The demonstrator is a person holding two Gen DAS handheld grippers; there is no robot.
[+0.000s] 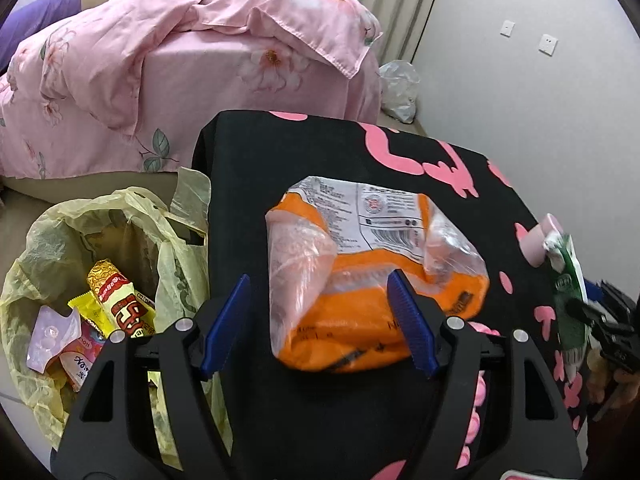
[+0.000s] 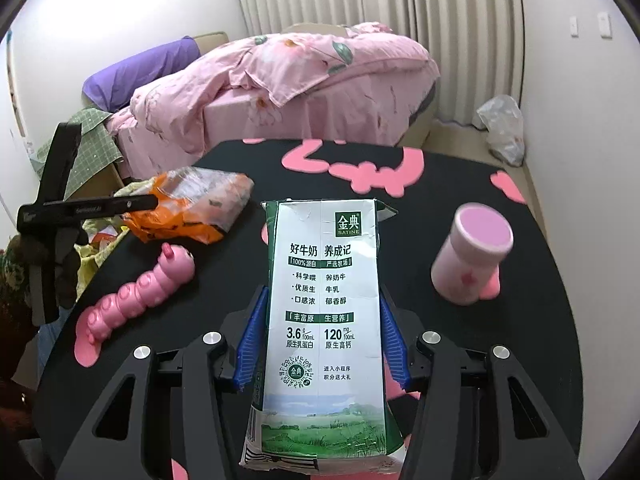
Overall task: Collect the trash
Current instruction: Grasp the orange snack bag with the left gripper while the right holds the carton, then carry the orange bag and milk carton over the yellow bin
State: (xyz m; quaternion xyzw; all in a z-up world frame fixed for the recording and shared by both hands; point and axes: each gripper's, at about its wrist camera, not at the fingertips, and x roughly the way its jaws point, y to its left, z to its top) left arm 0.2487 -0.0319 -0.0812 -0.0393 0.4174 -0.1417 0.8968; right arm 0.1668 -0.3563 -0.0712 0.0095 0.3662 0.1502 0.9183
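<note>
Two sets of jaws are mine, one in each hand. My right jaws (image 2: pixel 322 332) pinch a green-and-white milk carton (image 2: pixel 323 320) by its sides, both blue pads pressed on it, the carton upright above the black counter (image 2: pixel 440 216) with its pink shapes. My left jaws (image 1: pixel 320 320) stand spread around an orange snack wrapper (image 1: pixel 372 276) on the counter; the right pad is at the wrapper's edge, the left pad stands clear of it, so nothing is gripped. Left of the counter, lower down, a yellow trash bag (image 1: pixel 48 240) hangs open with several wrappers (image 1: pixel 116 300) already inside. On the counter near the carton lie a pink caterpillar toy (image 2: pixel 140 292) and a tipped pink cup (image 2: pixel 472 256). Beyond it is a bed (image 2: pixel 320 92) with a pink floral quilt.
</note>
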